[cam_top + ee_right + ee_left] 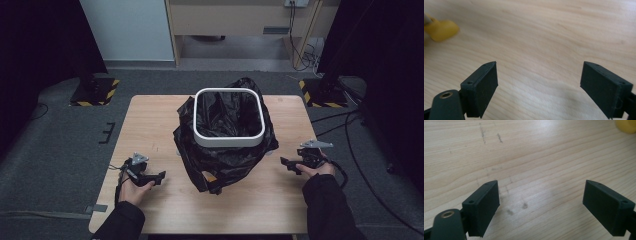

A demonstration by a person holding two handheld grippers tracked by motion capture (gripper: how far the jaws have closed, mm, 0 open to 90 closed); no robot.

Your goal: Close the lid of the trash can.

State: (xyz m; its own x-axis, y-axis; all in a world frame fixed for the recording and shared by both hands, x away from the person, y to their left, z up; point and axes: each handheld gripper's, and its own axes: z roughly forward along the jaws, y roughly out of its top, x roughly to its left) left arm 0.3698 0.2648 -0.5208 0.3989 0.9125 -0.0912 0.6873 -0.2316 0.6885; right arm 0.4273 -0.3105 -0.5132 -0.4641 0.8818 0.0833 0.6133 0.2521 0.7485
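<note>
Wooden table (150,125) bears a bag-lined bin (228,118) between the spread left gripper (161,176) and spread right gripper (284,162).

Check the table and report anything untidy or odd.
The black bag on the bin is untidy: it bunches down outside the white rim and spreads crumpled over the table, instead of lying smooth. Nothing is spilled.
</note>
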